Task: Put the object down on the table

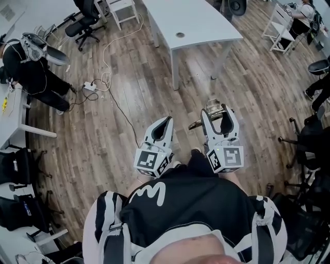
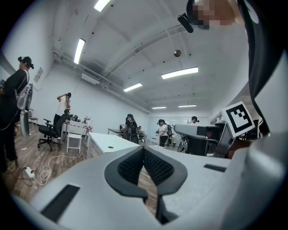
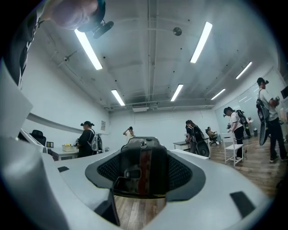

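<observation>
My right gripper point(image 1: 216, 114) is shut on a small dark metal object point(image 1: 213, 106) with a curved handle, held over the wood floor just in front of the person's body. In the right gripper view the object point(image 3: 141, 168) fills the gap between the jaws, dark with a red stripe down it. Beside it, my left gripper point(image 1: 167, 122) is shut, its pads point(image 2: 135, 164) meeting at the tip with nothing between them. The white table point(image 1: 198, 26) stands ahead, a short way past both grippers, and appears again in the left gripper view point(image 2: 108, 143).
A power strip point(image 1: 91, 85) and its cable lie on the floor ahead left. A black office chair point(image 1: 82, 26) and a white chair point(image 1: 124, 10) stand at the back. A person point(image 1: 31, 72) stands at the left. Dark chairs point(image 1: 309, 139) crowd the right side.
</observation>
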A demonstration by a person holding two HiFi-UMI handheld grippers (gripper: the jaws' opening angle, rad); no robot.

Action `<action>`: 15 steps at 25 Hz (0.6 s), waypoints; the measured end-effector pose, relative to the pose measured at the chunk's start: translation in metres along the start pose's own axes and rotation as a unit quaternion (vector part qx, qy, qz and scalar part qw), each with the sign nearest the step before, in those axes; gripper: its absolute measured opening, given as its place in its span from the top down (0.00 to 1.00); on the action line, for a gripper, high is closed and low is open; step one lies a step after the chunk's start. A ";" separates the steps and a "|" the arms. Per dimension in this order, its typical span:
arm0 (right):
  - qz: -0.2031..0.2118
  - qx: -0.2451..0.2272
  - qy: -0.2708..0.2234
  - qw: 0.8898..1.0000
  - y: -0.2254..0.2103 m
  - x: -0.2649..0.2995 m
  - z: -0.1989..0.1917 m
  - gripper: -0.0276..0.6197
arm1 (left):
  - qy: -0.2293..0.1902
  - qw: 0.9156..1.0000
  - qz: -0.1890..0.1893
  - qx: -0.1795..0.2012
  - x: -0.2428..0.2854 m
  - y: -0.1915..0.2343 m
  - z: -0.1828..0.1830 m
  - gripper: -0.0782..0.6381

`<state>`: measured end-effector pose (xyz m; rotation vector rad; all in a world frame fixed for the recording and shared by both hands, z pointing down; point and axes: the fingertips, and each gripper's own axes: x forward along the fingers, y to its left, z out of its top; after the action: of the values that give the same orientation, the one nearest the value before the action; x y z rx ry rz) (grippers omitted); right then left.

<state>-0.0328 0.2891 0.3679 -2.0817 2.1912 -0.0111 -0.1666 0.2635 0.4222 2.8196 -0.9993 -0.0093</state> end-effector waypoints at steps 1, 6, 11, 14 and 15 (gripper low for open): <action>0.001 0.000 0.002 1.000 0.002 0.002 0.000 0.51 | 0.000 1.000 -0.002 -0.002 0.000 0.001 0.000 0.88; 0.008 0.000 0.005 1.000 -0.002 0.020 -0.002 0.51 | -0.005 1.000 -0.001 -0.008 0.012 0.008 0.001 0.88; 0.029 -0.002 0.015 0.999 -0.002 0.055 -0.011 0.51 | -0.004 1.000 0.015 -0.012 0.034 0.032 0.001 0.88; 0.037 -0.004 0.017 0.999 -0.012 0.080 -0.017 0.51 | -0.004 1.000 0.022 -0.014 0.057 0.048 0.001 0.88; 0.037 -0.004 0.018 0.999 -0.018 0.089 -0.019 0.51 | -0.005 1.000 0.024 -0.014 0.068 0.052 0.002 0.88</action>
<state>-0.0213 0.1978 0.3811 -2.0169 2.2917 -0.0339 -0.1467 0.1808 0.4310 2.7721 -1.0588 -0.0317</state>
